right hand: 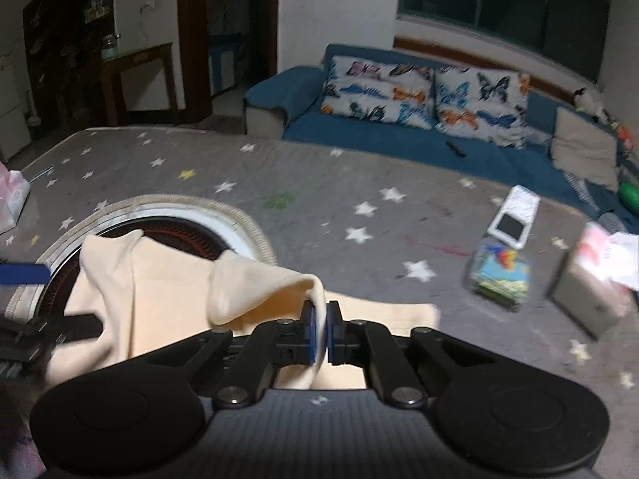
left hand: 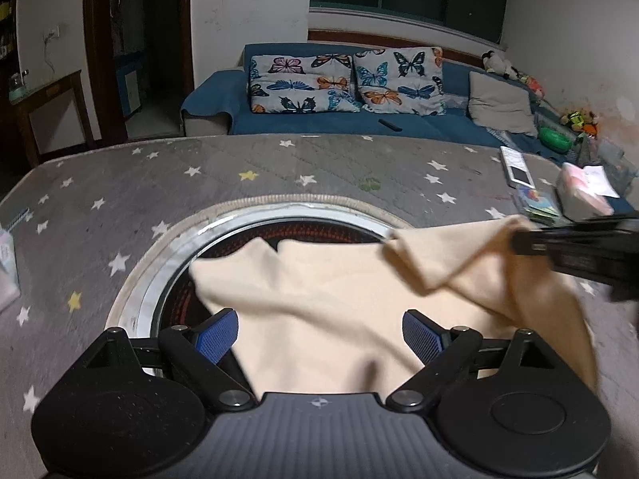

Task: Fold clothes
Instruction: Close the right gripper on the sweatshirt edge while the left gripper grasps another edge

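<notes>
The soft cream cloth (left hand: 339, 299) lies on the starry gray table (left hand: 159, 167) over the round hole (left hand: 167, 247), and the right gripper (right hand: 319, 331) pinches its corner at 3 o'clock to lift a fold, while the left gripper (left hand: 319, 335) waits wide open.

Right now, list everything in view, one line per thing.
cream garment: one, cream, over the round opening, one corner lifted.
round opening: one, pale rim, dark inside, in the cover.
star-print cover: one, grey, spread over the work surface.
sofa: one, blue, behind the surface.
butterfly cushions: two, white with coloured butterflies, on the sofa.
plain cushion: one, grey, on the sofa to the right.
white device: one, white with dark screen, on the cover at right.
left hand-held gripper: one, black with blue pads, open above the garment.
right hand-held gripper: one, black with blue pads, shut on the garment's corner.
</notes>
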Demonstrator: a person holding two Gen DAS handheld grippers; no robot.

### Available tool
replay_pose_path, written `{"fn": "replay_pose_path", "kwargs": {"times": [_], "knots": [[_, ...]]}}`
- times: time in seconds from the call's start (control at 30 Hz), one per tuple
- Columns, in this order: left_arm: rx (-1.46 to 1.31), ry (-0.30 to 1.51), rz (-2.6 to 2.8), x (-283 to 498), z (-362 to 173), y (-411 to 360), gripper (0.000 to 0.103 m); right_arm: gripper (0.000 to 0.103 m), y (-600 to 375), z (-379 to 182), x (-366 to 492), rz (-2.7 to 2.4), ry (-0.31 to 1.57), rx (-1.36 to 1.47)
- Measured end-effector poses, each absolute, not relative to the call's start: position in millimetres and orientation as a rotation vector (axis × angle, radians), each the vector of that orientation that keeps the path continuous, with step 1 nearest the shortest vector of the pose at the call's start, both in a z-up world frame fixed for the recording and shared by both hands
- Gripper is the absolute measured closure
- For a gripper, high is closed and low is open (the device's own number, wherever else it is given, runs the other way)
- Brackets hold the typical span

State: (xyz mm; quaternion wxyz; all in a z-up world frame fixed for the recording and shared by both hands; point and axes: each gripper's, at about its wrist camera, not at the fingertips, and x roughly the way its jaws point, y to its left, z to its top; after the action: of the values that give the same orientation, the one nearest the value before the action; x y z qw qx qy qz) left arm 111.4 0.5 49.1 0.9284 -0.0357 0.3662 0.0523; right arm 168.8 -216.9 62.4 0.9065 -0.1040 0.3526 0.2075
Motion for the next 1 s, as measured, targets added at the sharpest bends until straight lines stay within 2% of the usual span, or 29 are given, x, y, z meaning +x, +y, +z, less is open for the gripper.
{"fn": "replay_pose_path", "kwargs": {"times": [0.07, 0.3, 0.47, 0.63, 0.73, 0.8, 0.83, 0.9, 0.93, 1.0], "knots": [[-0.061, 0.754, 0.124, 122.8, 45.6, 1.7, 0.013, 0.099, -229.6, 69.8, 163.3, 0.399, 0.708, -0.21], [-0.087, 0.752, 0.165, 138.3, 30.1, 25.3, 0.029, 0.099, -303.2, 88.4, 116.7, 0.218, 0.645, -0.123], [-0.152, 0.746, 0.149, 134.8, 24.5, 41.9, 0.029, 0.098, -349.8, 74.2, 85.1, 0.105, 0.686, -0.04], [-0.156, 0.744, 0.155, 142.8, 24.5, 41.0, 0.028, 0.092, -374.2, 53.1, 79.0, 0.07, 0.727, 0.01], [-0.144, 0.765, 0.163, 151.4, 18.9, 39.7, 0.03, 0.081, -370.6, 45.9, 83.0, 0.089, 0.747, -0.009], [-0.139, 0.769, 0.168, 153.4, 15.4, 41.7, 0.046, 0.077, -365.4, 43.5, 86.1, 0.096, 0.749, -0.044], [-0.14, 0.766, 0.165, 152.7, 14.8, 43.3, 0.049, 0.077, -362.8, 42.2, 87.7, 0.099, 0.75, -0.062], [-0.14, 0.759, 0.161, 151.4, 13.5, 46.6, 0.063, 0.069, -361.5, 41.6, 90.7, 0.107, 0.751, -0.075], [-0.148, 0.757, 0.154, 150.6, 14.0, 48.2, 0.068, 0.068, -360.1, 41.0, 91.3, 0.112, 0.755, -0.086], [-0.16, 0.751, 0.151, 148.6, 17.4, 50.8, 0.086, 0.068, -357.4, 39.7, 92.7, 0.121, 0.762, -0.106]]}}
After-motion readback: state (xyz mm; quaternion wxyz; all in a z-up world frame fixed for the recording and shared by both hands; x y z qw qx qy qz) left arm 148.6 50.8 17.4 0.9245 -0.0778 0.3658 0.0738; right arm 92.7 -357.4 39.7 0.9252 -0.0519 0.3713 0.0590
